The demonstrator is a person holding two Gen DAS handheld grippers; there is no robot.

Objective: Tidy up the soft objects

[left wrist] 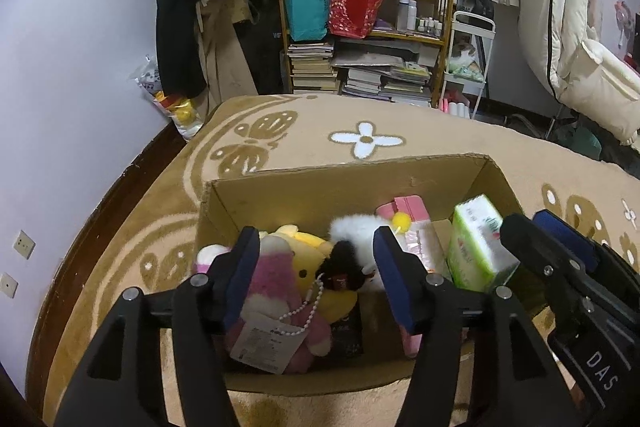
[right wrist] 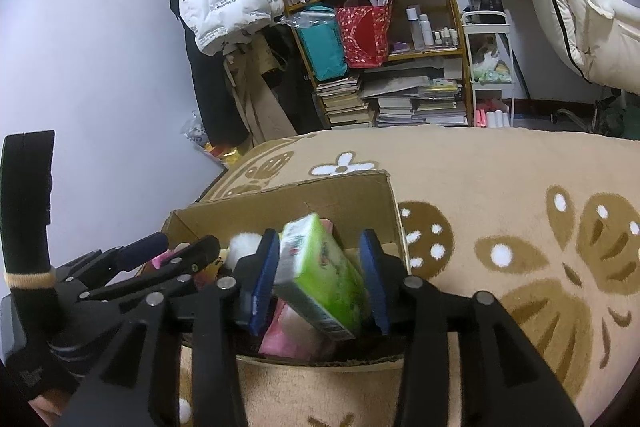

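Plush toys (left wrist: 288, 287) in box (left wrist: 320, 187), below parted left hand-held gripper (left wrist: 316, 267)

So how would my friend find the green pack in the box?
Look at the cardboard box on the tan flowered rug. At its right end, beside the pink pack, leans the tissue pack. It is the only green and white thing there.

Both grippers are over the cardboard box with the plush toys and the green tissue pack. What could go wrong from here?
1. The green tissue pack sits tilted between the right gripper pads; it may tip onto the pink pack or snag as the gripper lifts.
2. The bead chain and tag on the pink plush lie between the left gripper fingers and could catch.
3. The grippers are close together over the cardboard box and might collide.
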